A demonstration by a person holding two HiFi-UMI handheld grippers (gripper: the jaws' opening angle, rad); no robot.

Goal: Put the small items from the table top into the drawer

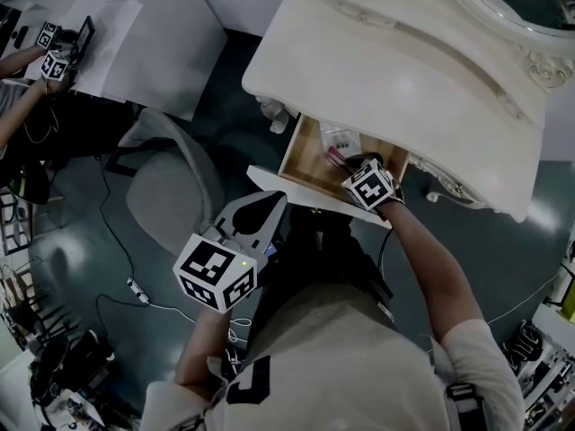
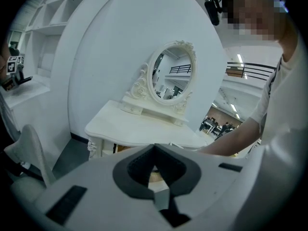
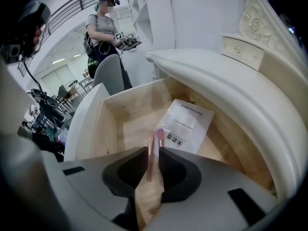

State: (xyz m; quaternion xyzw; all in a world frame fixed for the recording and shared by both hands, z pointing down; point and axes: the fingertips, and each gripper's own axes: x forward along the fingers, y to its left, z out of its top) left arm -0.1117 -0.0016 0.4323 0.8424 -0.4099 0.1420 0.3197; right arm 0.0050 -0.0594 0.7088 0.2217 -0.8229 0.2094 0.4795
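- Head view: dark teal floor (image 1: 81, 205). A white ornate desk (image 1: 395, 70) stands at the top, with its light-wood drawer (image 1: 298, 151) pulled open toward the person. A grey curved chair (image 1: 166, 196) is left of the desk.
- The right tongs (image 1: 352, 163) are dipped into the drawer, marker cube up. A flat white packet (image 1: 340, 138) lies on the drawer floor just beyond them.
- The left tongs (image 1: 269, 203) are held by the drawer's white front panel, outside the drawer.
- A second person (image 1: 13, 70) is at a white table, far top left.
- Left gripper view: the tips meet and nothing is between them. Past them is the desk top with an oval mirror in a carved white frame (image 2: 171, 78). The person's arm (image 2: 240, 136) reaches in from the right.
- Right gripper view: the jaws are only narrowly apart, pinching a thin pink make-up brush (image 3: 150, 158). Its handle runs up the gap, above the wooden drawer floor. Whether it touches the floor can't be made out.
- A second pink-tipped brush (image 3: 160, 133) lies just beside it, at the packet's near edge.
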